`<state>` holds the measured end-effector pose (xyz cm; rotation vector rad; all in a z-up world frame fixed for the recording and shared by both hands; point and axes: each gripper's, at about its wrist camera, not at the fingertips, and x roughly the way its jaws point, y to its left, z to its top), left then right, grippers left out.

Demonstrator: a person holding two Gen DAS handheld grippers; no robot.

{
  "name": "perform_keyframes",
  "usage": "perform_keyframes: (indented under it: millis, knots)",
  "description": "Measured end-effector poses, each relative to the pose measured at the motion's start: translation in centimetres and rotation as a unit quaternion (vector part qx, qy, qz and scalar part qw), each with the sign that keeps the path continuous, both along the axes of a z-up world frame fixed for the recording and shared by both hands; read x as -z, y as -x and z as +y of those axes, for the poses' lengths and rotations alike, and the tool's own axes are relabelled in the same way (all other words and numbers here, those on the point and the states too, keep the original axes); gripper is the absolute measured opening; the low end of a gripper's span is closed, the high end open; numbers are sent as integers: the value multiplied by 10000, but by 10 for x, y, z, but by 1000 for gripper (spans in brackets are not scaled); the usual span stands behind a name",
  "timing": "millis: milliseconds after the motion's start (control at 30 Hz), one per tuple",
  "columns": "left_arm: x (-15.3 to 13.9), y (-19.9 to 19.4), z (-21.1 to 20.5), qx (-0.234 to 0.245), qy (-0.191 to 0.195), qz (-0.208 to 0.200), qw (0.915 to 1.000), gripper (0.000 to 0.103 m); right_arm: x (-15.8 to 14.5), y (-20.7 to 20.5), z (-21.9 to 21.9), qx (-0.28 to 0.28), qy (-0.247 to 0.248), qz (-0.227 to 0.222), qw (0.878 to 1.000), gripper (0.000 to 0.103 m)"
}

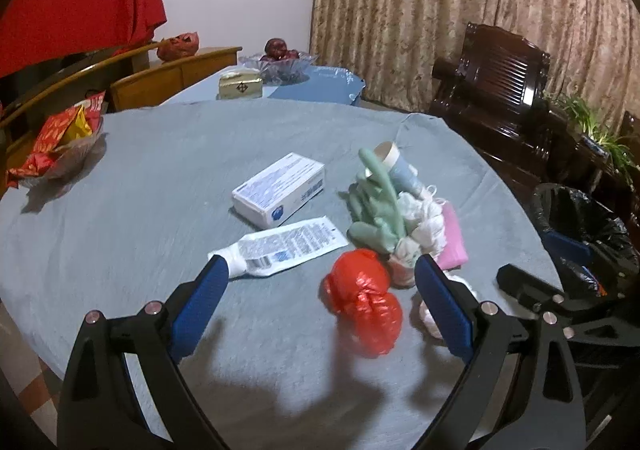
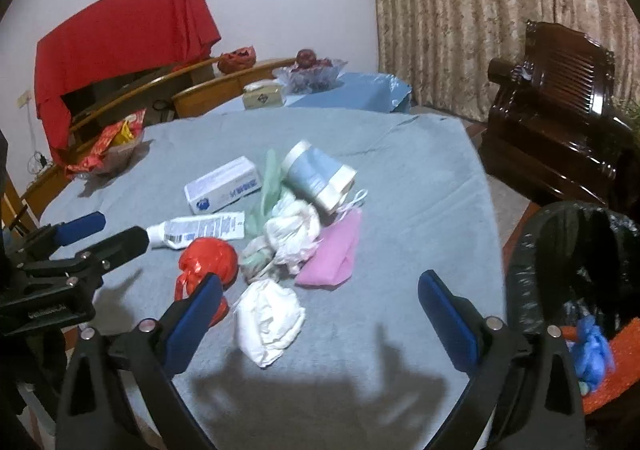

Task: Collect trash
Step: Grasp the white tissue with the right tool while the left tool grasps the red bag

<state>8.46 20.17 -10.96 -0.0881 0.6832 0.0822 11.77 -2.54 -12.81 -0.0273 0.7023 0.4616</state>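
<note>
Trash lies in a heap on the grey tablecloth (image 1: 140,178): a white box (image 1: 280,188), a white tube (image 1: 280,246), a red plastic bag (image 1: 362,308), a green bag (image 1: 374,214), a paper cup (image 2: 318,174), a pink mask (image 2: 332,254) and crumpled white tissue (image 2: 270,320). My left gripper (image 1: 320,272) is open and empty just above the red bag. My right gripper (image 2: 320,288) is open and empty over the tissue and mask. A black-lined trash bin (image 2: 576,250) stands right of the table.
A bowl of red snack packets (image 1: 60,142) sits at the table's left. A second table behind holds a fruit bowl (image 1: 280,60) and a tissue box (image 1: 240,86). A dark wooden chair (image 1: 496,90) stands at the right.
</note>
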Motion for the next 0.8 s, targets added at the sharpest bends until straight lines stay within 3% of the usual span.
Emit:
perform_keyframes:
  millis: [367,533,800]
  knots:
    - [12,2,23,-205,52,161,9996,91,36,-8,34,-445,274,505,9974,73]
    - [15,0,24,-177,77,188,9996,91,45,-9,32,-663,157,828,9942,46]
    - [21,-10,2,31,135,234,9996,91,26,-9,7,-432,92,644,9969,41]
